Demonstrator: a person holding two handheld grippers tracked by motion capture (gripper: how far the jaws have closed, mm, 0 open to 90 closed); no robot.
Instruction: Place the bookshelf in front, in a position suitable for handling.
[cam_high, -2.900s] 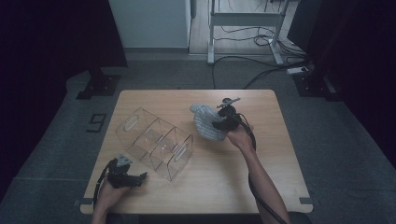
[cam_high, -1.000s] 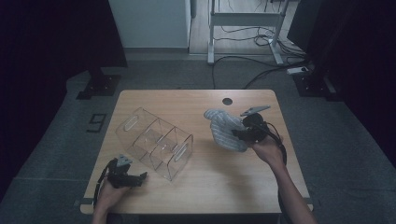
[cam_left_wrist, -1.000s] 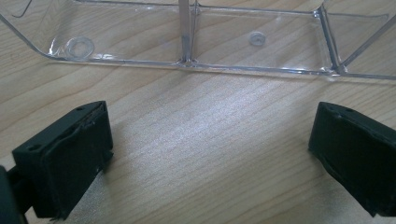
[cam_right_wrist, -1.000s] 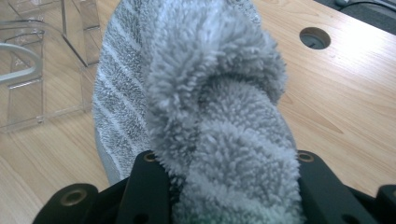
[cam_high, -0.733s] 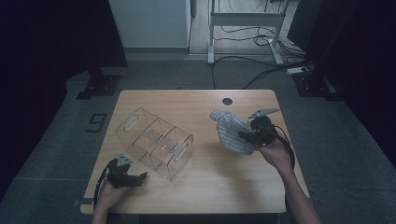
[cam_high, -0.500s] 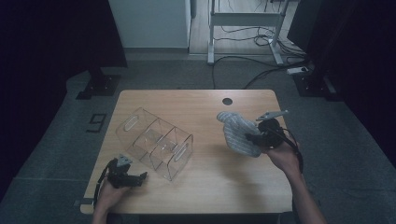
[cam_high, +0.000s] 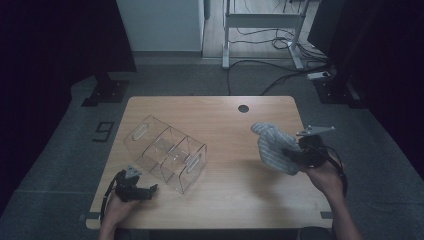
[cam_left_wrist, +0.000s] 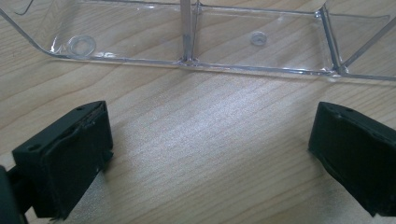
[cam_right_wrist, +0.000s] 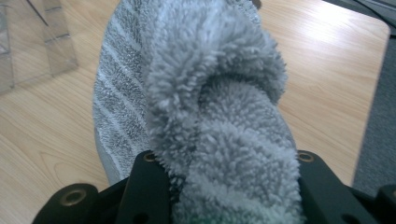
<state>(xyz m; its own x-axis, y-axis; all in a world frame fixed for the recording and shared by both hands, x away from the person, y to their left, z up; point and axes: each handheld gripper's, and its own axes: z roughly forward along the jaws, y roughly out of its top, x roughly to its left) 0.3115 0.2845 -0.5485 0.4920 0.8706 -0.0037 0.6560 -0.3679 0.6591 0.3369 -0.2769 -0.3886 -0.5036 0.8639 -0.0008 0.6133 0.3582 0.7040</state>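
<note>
Near the front edge of the light wooden surface (cam_high: 235, 200), the left claw (cam_high: 150, 190) lay low in the person's left hand (cam_high: 117, 207). Its two black jaws stood wide apart with nothing between them, just bare wood, as the left gripper view showed. It pointed toward the clear plastic box with three compartments (cam_high: 167, 152), which sat just beyond it on the left half of the surface. The box was close to the claw but not touching it. In the left gripper view, the clear bottom edge of the box (cam_left_wrist: 196, 60) ran across the top, with a divider wall standing up in it.

Over on the right side, the right claw (cam_high: 290, 154) was held in the person's right hand (cam_high: 327, 177). It was clamped on a fluffy grey striped cloth, soft like a towel (cam_high: 272, 147). The right gripper view showed the cloth (cam_right_wrist: 219, 107) squeezed and bunched up between the black jaws, folded over on itself. The cloth stuck out from the claw toward the middle of the surface, well apart from the clear box. I could not tell if its far end rested on the wood or hung just above it.

Farther back, a small round dark hole (cam_high: 243, 108) sat near the far edge. Behind the surface, on the grey floor (cam_high: 200, 75), stood a metal frame (cam_high: 262, 30) with black cables (cam_high: 270, 82) lying around it.
</note>
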